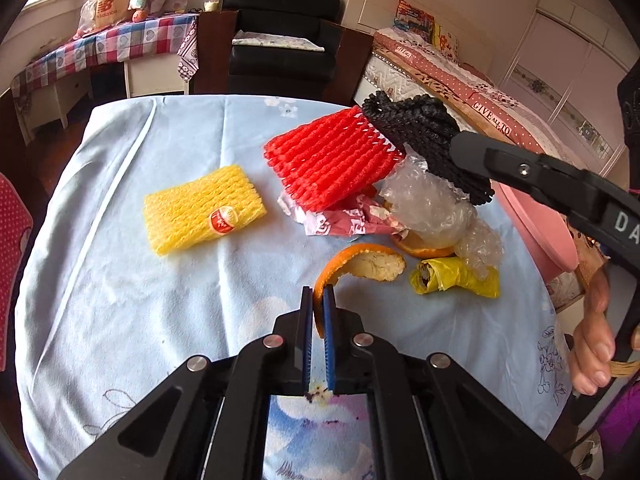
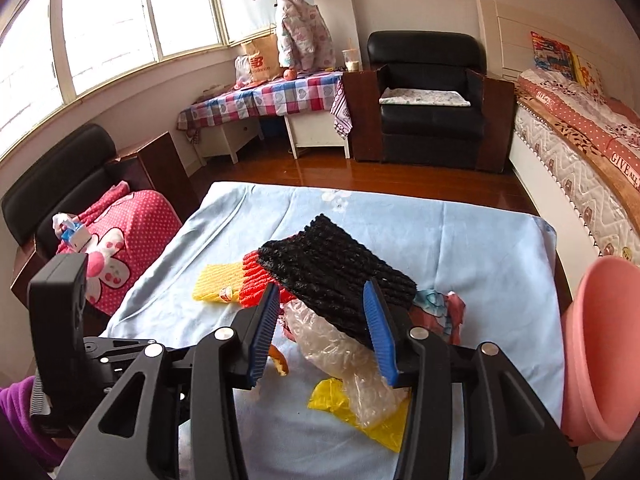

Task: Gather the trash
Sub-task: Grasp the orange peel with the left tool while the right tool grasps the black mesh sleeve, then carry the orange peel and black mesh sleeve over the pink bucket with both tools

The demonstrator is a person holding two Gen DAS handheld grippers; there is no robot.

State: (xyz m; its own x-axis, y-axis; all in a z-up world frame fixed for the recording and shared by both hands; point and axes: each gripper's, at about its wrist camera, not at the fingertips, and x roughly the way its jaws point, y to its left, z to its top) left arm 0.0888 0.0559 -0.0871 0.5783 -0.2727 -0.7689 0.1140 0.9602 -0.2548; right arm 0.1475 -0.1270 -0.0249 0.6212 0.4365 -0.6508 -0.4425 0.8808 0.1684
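the orange peel (image 1: 360,266) near the desk's (image 1: 120,300) front edge is pinched in the left gripper (image 1: 318,300), whose fingers are clamped on it, so lift slowly toward the pink bin (image 2: 596,344) while the right gripper (image 2: 324,320), fingers apart, straddles the black foam net (image 2: 340,276).

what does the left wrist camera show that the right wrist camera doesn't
Only the left wrist view: the left gripper shut on an orange peel, the hand holding the right gripper, and a red-and-white wrapper.
Only the right wrist view: the right gripper with jaws apart around a black foam net, windows, and a pink dotted cushion.
Both: the blue tablecloth, yellow foam net, red foam net, bubble wrap, and pink bin.
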